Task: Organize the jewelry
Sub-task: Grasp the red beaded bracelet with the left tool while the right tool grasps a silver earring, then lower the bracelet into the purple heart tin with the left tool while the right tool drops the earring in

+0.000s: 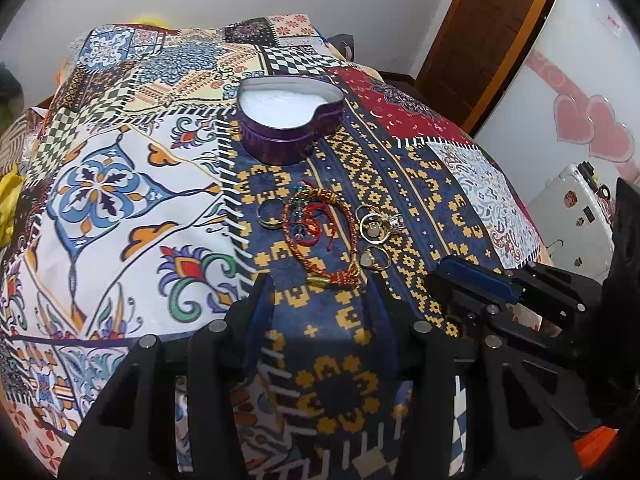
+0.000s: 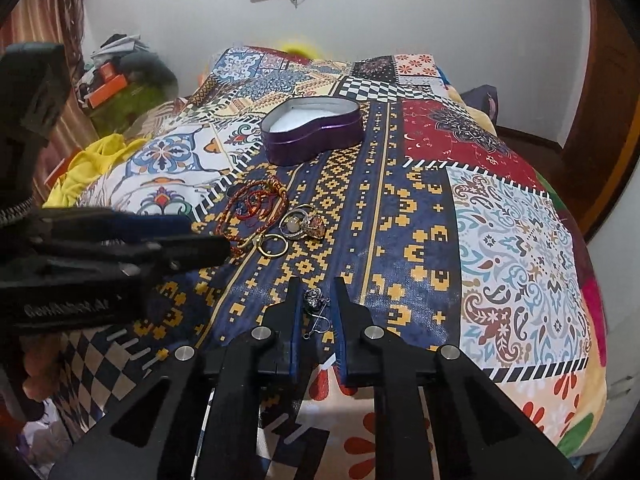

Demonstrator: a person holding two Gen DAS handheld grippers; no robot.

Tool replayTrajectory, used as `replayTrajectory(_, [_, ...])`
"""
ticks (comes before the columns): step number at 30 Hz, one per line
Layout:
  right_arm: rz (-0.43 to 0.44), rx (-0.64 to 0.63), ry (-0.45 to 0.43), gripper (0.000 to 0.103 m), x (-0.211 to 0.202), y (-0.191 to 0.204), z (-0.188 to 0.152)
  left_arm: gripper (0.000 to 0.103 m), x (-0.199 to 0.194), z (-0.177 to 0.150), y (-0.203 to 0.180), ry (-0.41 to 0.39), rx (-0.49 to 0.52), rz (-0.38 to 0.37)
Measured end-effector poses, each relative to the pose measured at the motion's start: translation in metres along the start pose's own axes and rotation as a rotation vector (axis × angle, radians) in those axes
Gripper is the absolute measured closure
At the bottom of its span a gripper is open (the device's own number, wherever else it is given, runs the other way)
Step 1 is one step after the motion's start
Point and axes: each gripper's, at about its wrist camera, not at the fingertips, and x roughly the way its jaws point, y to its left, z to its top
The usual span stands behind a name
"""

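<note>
A purple heart-shaped tin (image 1: 288, 136) (image 2: 312, 140) stands open on the patchwork bedspread (image 1: 120, 160), its white lining bare. In front of it lies a tangle of red and gold cord bracelets (image 1: 320, 232) (image 2: 256, 204), a silver ring (image 1: 269, 214) and gold rings (image 1: 374, 222) (image 2: 273, 245). My left gripper (image 1: 322, 280) (image 2: 212, 236) is open, its tips either side of the bracelet's knotted end without touching it. To its right, my right gripper (image 2: 318, 286) (image 1: 438, 276) is shut on a small silver earring (image 2: 314, 300) that rests on the cloth.
The bed falls away at its right edge toward a white suitcase (image 1: 572, 216) and a wardrobe with pink hearts (image 1: 580, 120). A wooden door (image 1: 492, 32) stands behind. Yellow cloth (image 2: 92, 168) and piled clutter (image 2: 120, 76) lie at the bed's left.
</note>
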Motion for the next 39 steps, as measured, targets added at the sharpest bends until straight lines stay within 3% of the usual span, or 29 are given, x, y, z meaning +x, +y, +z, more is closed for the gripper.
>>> replayTrajectory(9, [-0.004, 0.054, -0.023, 0.091, -0.006, -0.013, 0.004, 0.056, 0.009, 0.008, -0.003, 0.008, -0.015, -0.022])
replayTrajectory(14, [-0.005, 0.077, -0.030, 0.091, -0.009, -0.018, 0.003, 0.077, 0.014, 0.008, -0.003, 0.010, 0.000, 0.001])
replayTrajectory(20, [-0.010, 0.094, -0.036, 0.091, -0.014, -0.022, 0.005, 0.081, 0.009, 0.006, -0.005, -0.003, 0.013, -0.003])
replayTrajectory(39, [-0.013, 0.063, -0.159, 0.091, -0.058, -0.012, 0.031, 0.084, -0.064, 0.024, -0.011, -0.201, 0.022, 0.028])
